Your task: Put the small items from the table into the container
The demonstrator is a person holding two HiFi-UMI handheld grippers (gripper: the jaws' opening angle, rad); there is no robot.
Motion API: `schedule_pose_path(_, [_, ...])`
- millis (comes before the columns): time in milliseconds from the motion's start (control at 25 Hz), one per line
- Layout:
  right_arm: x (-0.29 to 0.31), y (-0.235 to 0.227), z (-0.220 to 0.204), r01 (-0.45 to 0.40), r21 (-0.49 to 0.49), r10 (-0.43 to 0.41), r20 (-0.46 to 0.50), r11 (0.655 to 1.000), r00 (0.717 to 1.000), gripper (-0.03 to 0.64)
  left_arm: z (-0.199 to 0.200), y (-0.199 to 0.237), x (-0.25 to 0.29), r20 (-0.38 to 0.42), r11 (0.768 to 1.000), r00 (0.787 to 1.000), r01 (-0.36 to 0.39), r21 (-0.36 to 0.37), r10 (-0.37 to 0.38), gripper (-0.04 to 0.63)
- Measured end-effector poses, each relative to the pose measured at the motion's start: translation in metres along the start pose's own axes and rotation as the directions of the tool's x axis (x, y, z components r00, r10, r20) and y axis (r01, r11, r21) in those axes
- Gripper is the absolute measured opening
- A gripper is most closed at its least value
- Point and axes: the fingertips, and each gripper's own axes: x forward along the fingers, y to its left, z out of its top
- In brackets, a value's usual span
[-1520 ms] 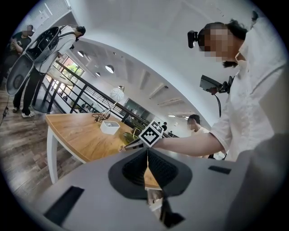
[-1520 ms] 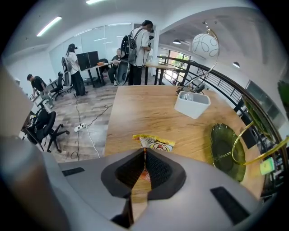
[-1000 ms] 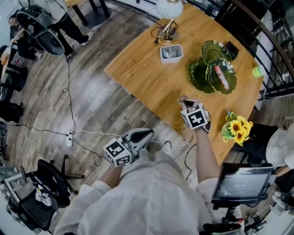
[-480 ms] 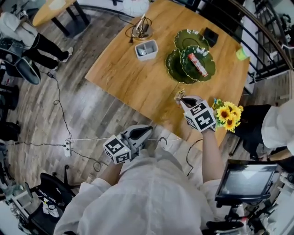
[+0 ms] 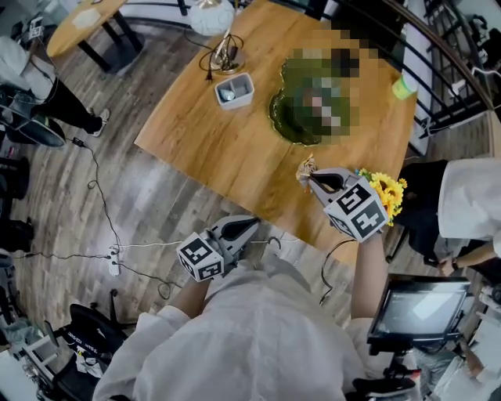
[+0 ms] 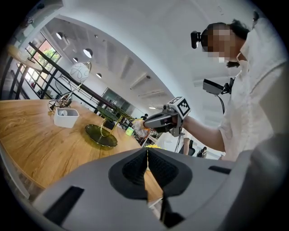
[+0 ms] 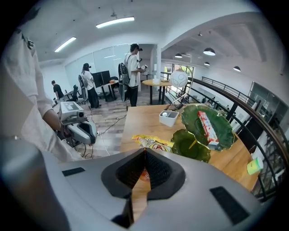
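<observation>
My right gripper [image 5: 313, 175] hangs above the near corner of the wooden table [image 5: 227, 149], shut on a yellow snack packet [image 5: 304, 167]. In the right gripper view the packet [image 7: 152, 144] sticks out beyond the closed jaws [image 7: 144, 159]. The white container [image 5: 234, 90] stands at the table's far side with a small item inside; it also shows as a white container [image 7: 169, 117] beside green tiered plates [image 7: 205, 124] that carry a red-and-white bar [image 7: 208, 127]. My left gripper [image 5: 250, 226] is off the table near my body, shut and empty [image 6: 147, 155].
Sunflowers [image 5: 387, 188] stand at the table's near right corner, close to my right gripper. A white globe lamp [image 5: 213, 16] and wire stand sit behind the container. Cables [image 5: 117, 251] run over the wooden floor. A person [image 5: 470, 196] stands at the right; a screen [image 5: 412, 309] is below.
My right gripper has risen off the table with the packet and drifted right, toward the sunflowers. The left gripper stays low near my body, jaws unchanged.
</observation>
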Motion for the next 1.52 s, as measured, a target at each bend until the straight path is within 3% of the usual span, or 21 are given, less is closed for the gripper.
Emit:
schedule_pose_path(160, [-0.033, -0.007, 0.026, -0.010, -0.038, 0.012, 0.065, 0.999, 0.998, 0.017, 0.002, 0.002, 0.005, 0.003, 1.000, 1.000, -0.008, -0.002, 0.008, 0.009])
schedule_pose_path(320, [-0.053, -0.035, 0.040, 0.037, -0.049, -0.032, 0.099, 0.998, 0.995, 0.017, 0.004, 0.003, 0.007, 0.011, 1.000, 1.000, -0.019, -0.005, 0.019, 0.009])
schedule_pose_path(800, [-0.036, -0.115, 0.062, 0.142, -0.082, -0.138, 0.055, 0.987, 0.989, 0.017, 0.003, 0.009, 0.003, 0.013, 0.999, 0.999, -0.051, -0.011, 0.051, 0.009])
schedule_pose_path(1280, [-0.017, -0.181, 0.057, 0.310, -0.108, -0.312, 0.002, 0.945, 0.950, 0.017, 0.006, 0.012, -0.008, 0.025, 0.995, 0.995, -0.100, -0.010, 0.100, 0.009])
schedule_pose_path(1520, [-0.009, -0.180, 0.056, 0.294, -0.099, -0.294, 0.015, 0.951, 0.956, 0.018, 0.008, 0.012, -0.013, 0.031, 0.993, 0.992, -0.119, -0.010, 0.119, 0.009])
